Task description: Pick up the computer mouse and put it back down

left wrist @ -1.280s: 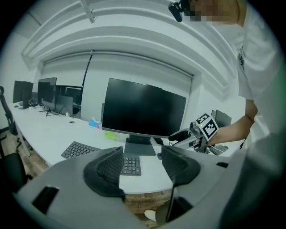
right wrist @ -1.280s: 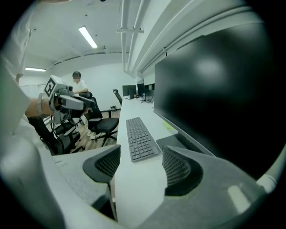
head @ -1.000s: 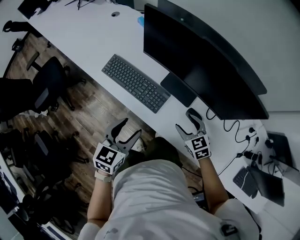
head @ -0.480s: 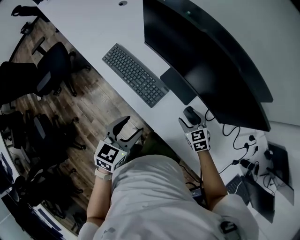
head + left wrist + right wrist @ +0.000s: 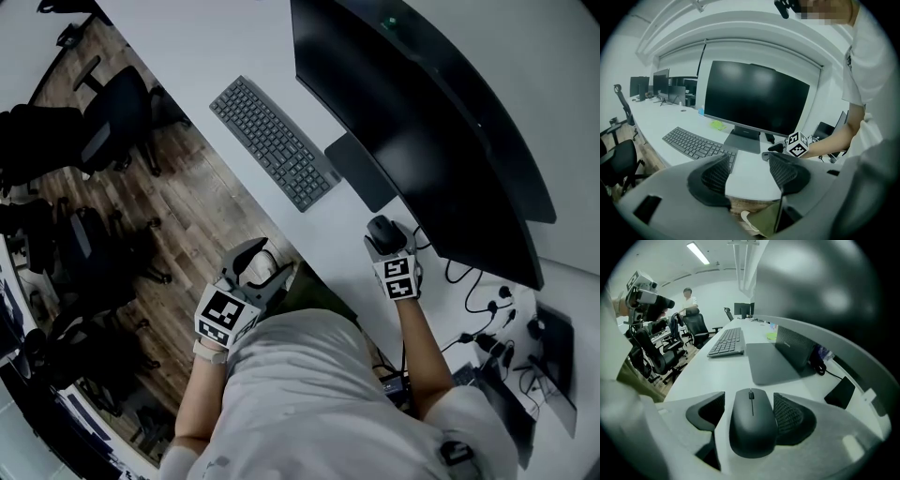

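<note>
A dark grey computer mouse (image 5: 752,420) lies on the white desk (image 5: 708,373), just right of the monitor's stand base (image 5: 771,362). My right gripper (image 5: 749,399) straddles it, one jaw on each side. The right pad touches the mouse's flank and a thin strip of desk shows at the left pad, so the gripper reads as open. From the head view the mouse (image 5: 382,228) sits under the right gripper (image 5: 386,246) beside the stand. My left gripper (image 5: 258,269) hangs open and empty off the desk's front edge, over the wooden floor; its own view shows nothing between its jaws (image 5: 749,161).
A grey keyboard (image 5: 272,141) lies to the left of the stand base (image 5: 361,173). A large curved black monitor (image 5: 422,122) spans the back of the desk. Cables (image 5: 469,281) run on the right. Office chairs (image 5: 103,131) stand on the floor at left.
My right gripper has slid forward along the desk until its jaws came round the mouse. The left gripper has stayed off the desk edge, drifting slightly.
</note>
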The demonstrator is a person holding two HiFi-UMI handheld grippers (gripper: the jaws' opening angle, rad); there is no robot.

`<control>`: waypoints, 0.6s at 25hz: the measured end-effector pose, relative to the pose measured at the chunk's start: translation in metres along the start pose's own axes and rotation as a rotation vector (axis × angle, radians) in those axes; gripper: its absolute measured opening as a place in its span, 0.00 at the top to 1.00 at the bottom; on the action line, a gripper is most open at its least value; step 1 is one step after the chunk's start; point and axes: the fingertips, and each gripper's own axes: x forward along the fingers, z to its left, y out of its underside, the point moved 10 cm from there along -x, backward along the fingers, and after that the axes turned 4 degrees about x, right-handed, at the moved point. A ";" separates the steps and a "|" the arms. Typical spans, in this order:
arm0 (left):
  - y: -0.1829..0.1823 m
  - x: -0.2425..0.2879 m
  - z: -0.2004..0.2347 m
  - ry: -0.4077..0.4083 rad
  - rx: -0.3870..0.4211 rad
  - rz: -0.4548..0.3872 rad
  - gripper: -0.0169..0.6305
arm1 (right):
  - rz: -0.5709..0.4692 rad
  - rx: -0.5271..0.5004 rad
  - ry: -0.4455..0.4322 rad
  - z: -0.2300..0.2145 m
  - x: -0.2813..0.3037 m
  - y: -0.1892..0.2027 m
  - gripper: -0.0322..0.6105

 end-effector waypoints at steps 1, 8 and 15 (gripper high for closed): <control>0.000 0.000 -0.001 -0.002 -0.001 0.005 0.59 | 0.005 0.003 -0.001 -0.002 0.002 0.002 0.47; 0.002 0.006 -0.005 -0.009 -0.013 0.035 0.59 | 0.026 0.032 -0.028 -0.008 0.012 0.013 0.47; 0.001 0.005 -0.002 -0.001 -0.030 0.034 0.59 | 0.009 0.045 -0.020 -0.010 0.013 0.021 0.49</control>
